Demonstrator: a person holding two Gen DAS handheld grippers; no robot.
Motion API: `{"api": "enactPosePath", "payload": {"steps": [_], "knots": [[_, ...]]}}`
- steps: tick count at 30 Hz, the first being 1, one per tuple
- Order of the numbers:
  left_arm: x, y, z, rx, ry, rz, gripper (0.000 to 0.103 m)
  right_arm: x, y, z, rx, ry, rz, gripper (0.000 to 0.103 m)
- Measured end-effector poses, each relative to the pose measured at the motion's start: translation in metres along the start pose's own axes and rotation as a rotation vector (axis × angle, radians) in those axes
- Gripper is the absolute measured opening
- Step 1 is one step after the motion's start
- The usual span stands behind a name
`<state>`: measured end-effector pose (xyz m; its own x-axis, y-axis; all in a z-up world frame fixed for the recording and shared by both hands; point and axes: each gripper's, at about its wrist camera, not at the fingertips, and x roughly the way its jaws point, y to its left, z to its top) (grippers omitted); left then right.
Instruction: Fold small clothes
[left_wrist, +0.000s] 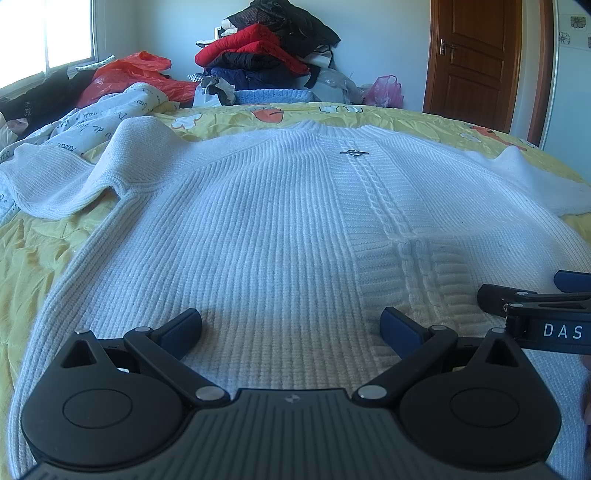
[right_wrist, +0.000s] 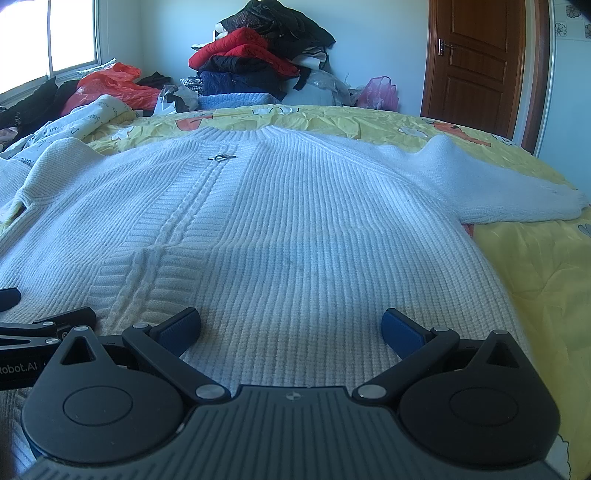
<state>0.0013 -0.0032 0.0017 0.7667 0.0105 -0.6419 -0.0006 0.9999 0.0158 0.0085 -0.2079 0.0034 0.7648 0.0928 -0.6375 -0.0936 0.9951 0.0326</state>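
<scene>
Left wrist view shows your left gripper with its two blue-tipped fingers spread wide apart, and nothing is between them. It sits low over the bottom part of the white ribbed knit sweater, near the hem. You can see the sweater spread out flat, front side up, on the yellow bedspread with cartoon pictures. A braided cable line runs down the middle of the sweater, and a small silver metal clasp sits near the neck. One sleeve lies bunched up off to the left side, and the other sleeve reaches out to the right.

Your right gripper pokes in from the right edge of this view, close beside the left one and over the same hem.

From the right wrist view, your right gripper is also wide open and holds nothing. Its blue pads hover just over the knit near the bottom edge. The left gripper shows at the left edge there, just beside it.

Past the far end of the bed you can see a tall pile of red, black and dark blue jackets against the wall. A crumpled orange plastic bag lies by the window, a pink plastic bag sits on the floor, and a brown wooden door stands shut at the right.
</scene>
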Motion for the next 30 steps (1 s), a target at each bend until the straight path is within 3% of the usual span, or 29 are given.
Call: {"api": "enactPosePath", "payload": {"steps": [30], "knots": [[0.0007,0.0013,-0.0019,0.000,-0.001,0.000,0.103,-0.0002,-0.0003,-0.0003,0.000,-0.001,0.000,0.103]]}}
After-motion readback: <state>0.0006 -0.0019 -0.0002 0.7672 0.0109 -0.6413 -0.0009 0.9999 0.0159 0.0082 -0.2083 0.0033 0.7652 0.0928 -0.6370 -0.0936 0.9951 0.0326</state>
